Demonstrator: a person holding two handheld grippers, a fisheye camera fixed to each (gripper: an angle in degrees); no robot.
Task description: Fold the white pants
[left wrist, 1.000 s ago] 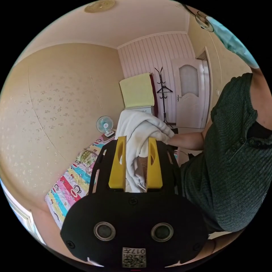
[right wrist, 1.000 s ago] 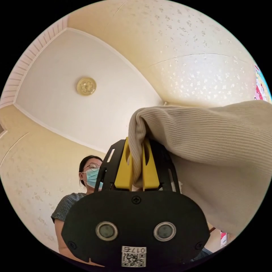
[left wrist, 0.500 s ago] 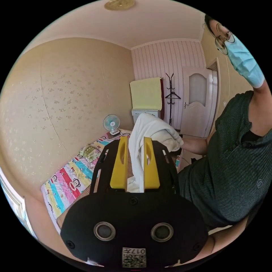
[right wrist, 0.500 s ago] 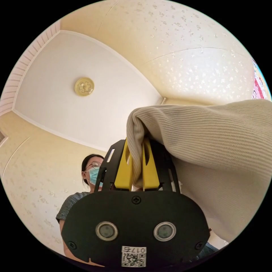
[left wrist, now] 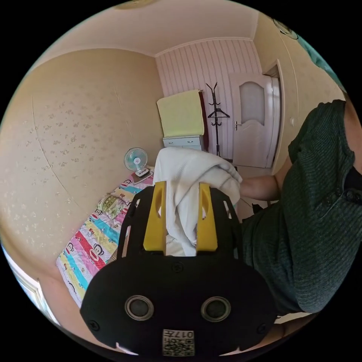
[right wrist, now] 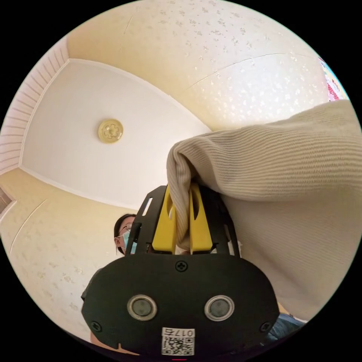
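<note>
Right gripper (right wrist: 182,222) was clamped on the white pants (right wrist: 286,181), lifting them clear for folding; left gripper (left wrist: 181,218) jaws stood narrow around cloth, grip unclear.

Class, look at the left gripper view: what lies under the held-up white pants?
Under the white pants lies a cartoon-print bedspread; the cloth and left gripper cover its nearer part.

The white pants (right wrist: 286,196) run off the right gripper view's edge.
</note>
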